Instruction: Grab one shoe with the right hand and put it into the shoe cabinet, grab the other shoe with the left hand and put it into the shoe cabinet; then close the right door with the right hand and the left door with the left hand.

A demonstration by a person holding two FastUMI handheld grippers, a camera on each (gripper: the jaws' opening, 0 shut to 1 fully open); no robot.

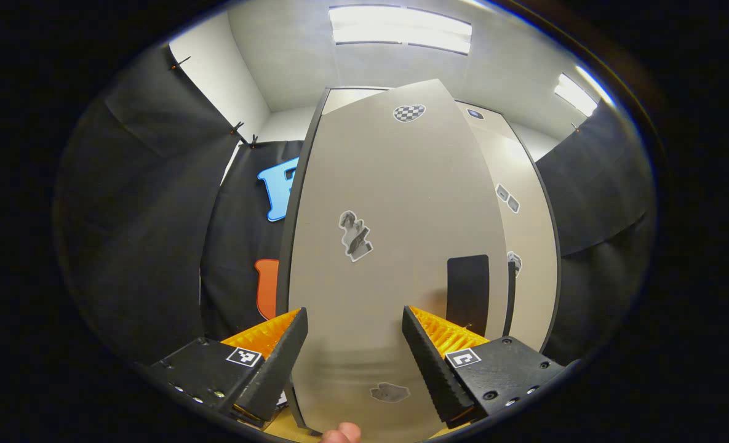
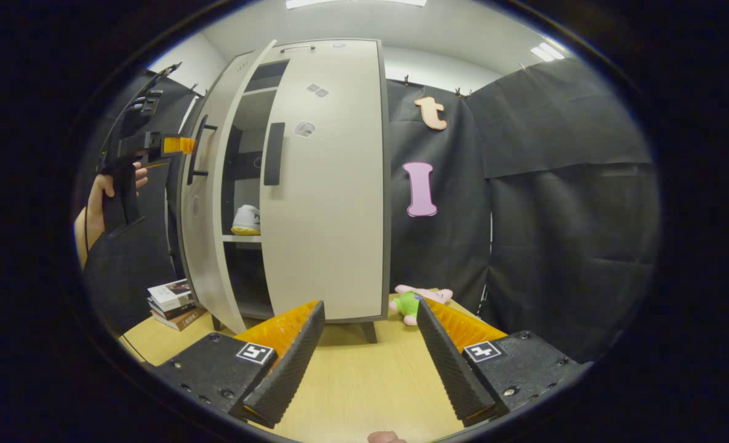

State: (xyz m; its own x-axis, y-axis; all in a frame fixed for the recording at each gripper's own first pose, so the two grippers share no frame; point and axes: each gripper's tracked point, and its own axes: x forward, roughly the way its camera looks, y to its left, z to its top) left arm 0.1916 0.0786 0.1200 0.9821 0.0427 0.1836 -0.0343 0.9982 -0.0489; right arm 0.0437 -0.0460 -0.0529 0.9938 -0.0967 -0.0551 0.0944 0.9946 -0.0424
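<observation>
Right tongs (image 2: pixel 367 351) hang released over the worktop (image 2: pixel 364 381). Left tongs (image 1: pixel 355 354), also released, face the left door (image 1: pixel 395 246) close up. Beyond, a shoe (image 2: pixel 246 220) sits on the cabinet (image 2: pixel 333 184) shelf; the right door (image 2: pixel 327 197) looks closed. Judged step: closing the left door, which calls for a steady push.

Only the heel end of a white shoe (image 2: pixel 246 219) visible on the shelf, the rest hidden behind the right door (image 2: pixel 327 184). Second shoe somewhere out of sight inside the cabinet. Pink and green plush toy (image 2: pixel 416 300) partly blocked by a finger (image 2: pixel 447 363) of the right claw (image 2: pixel 369 360). Stickers on the left door (image 1: pixel 395 246) too small to make out.
</observation>
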